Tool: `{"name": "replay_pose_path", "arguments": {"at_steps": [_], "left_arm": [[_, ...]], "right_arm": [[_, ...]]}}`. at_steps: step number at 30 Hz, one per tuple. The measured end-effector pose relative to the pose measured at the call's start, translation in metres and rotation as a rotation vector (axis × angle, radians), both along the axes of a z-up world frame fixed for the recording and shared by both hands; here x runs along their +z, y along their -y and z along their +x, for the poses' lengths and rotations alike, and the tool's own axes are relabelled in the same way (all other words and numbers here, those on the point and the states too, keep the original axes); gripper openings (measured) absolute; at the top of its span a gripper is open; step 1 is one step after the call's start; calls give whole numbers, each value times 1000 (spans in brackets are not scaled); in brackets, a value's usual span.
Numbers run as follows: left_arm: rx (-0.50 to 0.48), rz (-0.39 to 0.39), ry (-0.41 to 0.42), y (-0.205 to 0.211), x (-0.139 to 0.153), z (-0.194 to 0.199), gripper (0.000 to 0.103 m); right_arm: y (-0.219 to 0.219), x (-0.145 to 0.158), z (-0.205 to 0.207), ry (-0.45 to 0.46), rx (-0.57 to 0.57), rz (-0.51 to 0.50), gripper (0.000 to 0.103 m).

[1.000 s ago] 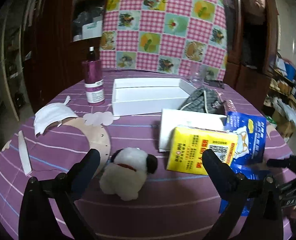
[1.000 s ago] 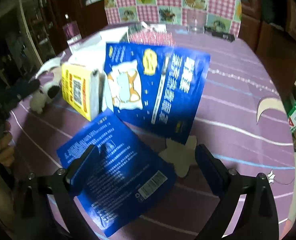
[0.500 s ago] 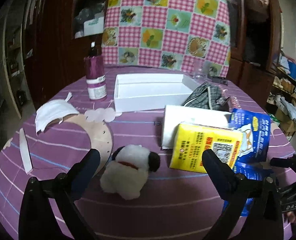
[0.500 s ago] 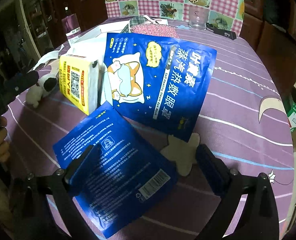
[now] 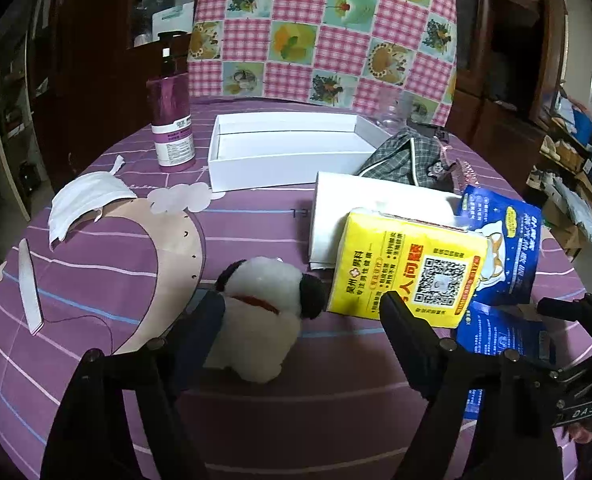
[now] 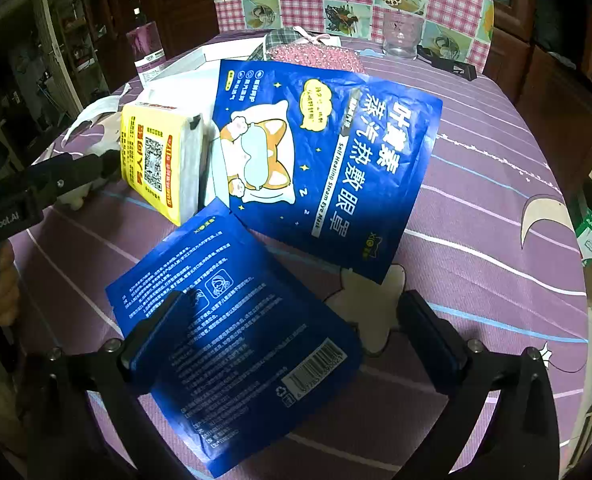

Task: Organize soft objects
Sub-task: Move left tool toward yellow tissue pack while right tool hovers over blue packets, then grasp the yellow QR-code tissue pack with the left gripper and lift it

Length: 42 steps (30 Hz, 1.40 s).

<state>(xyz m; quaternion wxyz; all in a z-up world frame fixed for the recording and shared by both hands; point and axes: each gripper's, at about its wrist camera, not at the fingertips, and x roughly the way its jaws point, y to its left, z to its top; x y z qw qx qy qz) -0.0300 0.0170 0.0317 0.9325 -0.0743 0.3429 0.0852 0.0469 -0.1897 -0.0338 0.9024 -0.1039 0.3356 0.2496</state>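
Left gripper [image 5: 301, 312] straddles the plush dog [image 5: 262, 314], jaws just closing in; its left finger sits against the fleece, the right one stands clear, so no clamp. Dog: fluffy, white, rounded body, black ears, thin red collar, lying on the purple striped tablecloth [image 5: 96, 304]. Just right of the dog, a glossy yellow tissue pack [image 5: 409, 270], soft-cornered block with a printed QR code, leans on a flat white box lid [image 5: 369, 200]. Right of the pack, a crinkled blue eye-mask pouch [image 6: 327, 164] lies flat; nearer than it, a second blue pouch [image 6: 232, 328], back side up with a barcode, sits between the spread, empty jaws of the right gripper [image 6: 292, 328], unpressed. Left of the dog: a tan crescent cut-out [image 5: 168, 264] and a crumpled white face mask [image 5: 84, 204]. Beyond the dog: a shallow white rectangular tray [image 5: 292, 160], open; a grey checked fabric bundle [image 5: 399, 156] at its right corner; an upright magenta bottle [image 5: 172, 128] at its left. Farthest, a pink gingham patchwork cloth [image 5: 323, 28] hangs behind the table.
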Motion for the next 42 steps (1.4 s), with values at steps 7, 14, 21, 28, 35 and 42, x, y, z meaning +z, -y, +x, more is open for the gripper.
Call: {"name": "replay_pose_path", "arguments": {"at_steps": [7, 14, 21, 28, 35, 42], "left_arm": [[-23, -13, 34, 1, 4, -4, 80], [-14, -16, 105, -1, 15, -17, 80], [-16, -18, 121, -7, 54, -20, 80], [-40, 4, 152, 2, 94, 1, 83], [-118, -70, 129, 17, 62, 46, 84], [-131, -98, 33, 16, 24, 61, 84]], "right_arm": [[1, 6, -9, 25, 22, 44, 76], [8, 32, -29, 128, 35, 111, 66], [24, 85, -33, 113, -1, 185, 66], [27, 122, -11, 54, -55, 315, 66], [19, 98, 25, 24, -56, 416, 66], [31, 64, 41, -55, -85, 405, 65]]}}
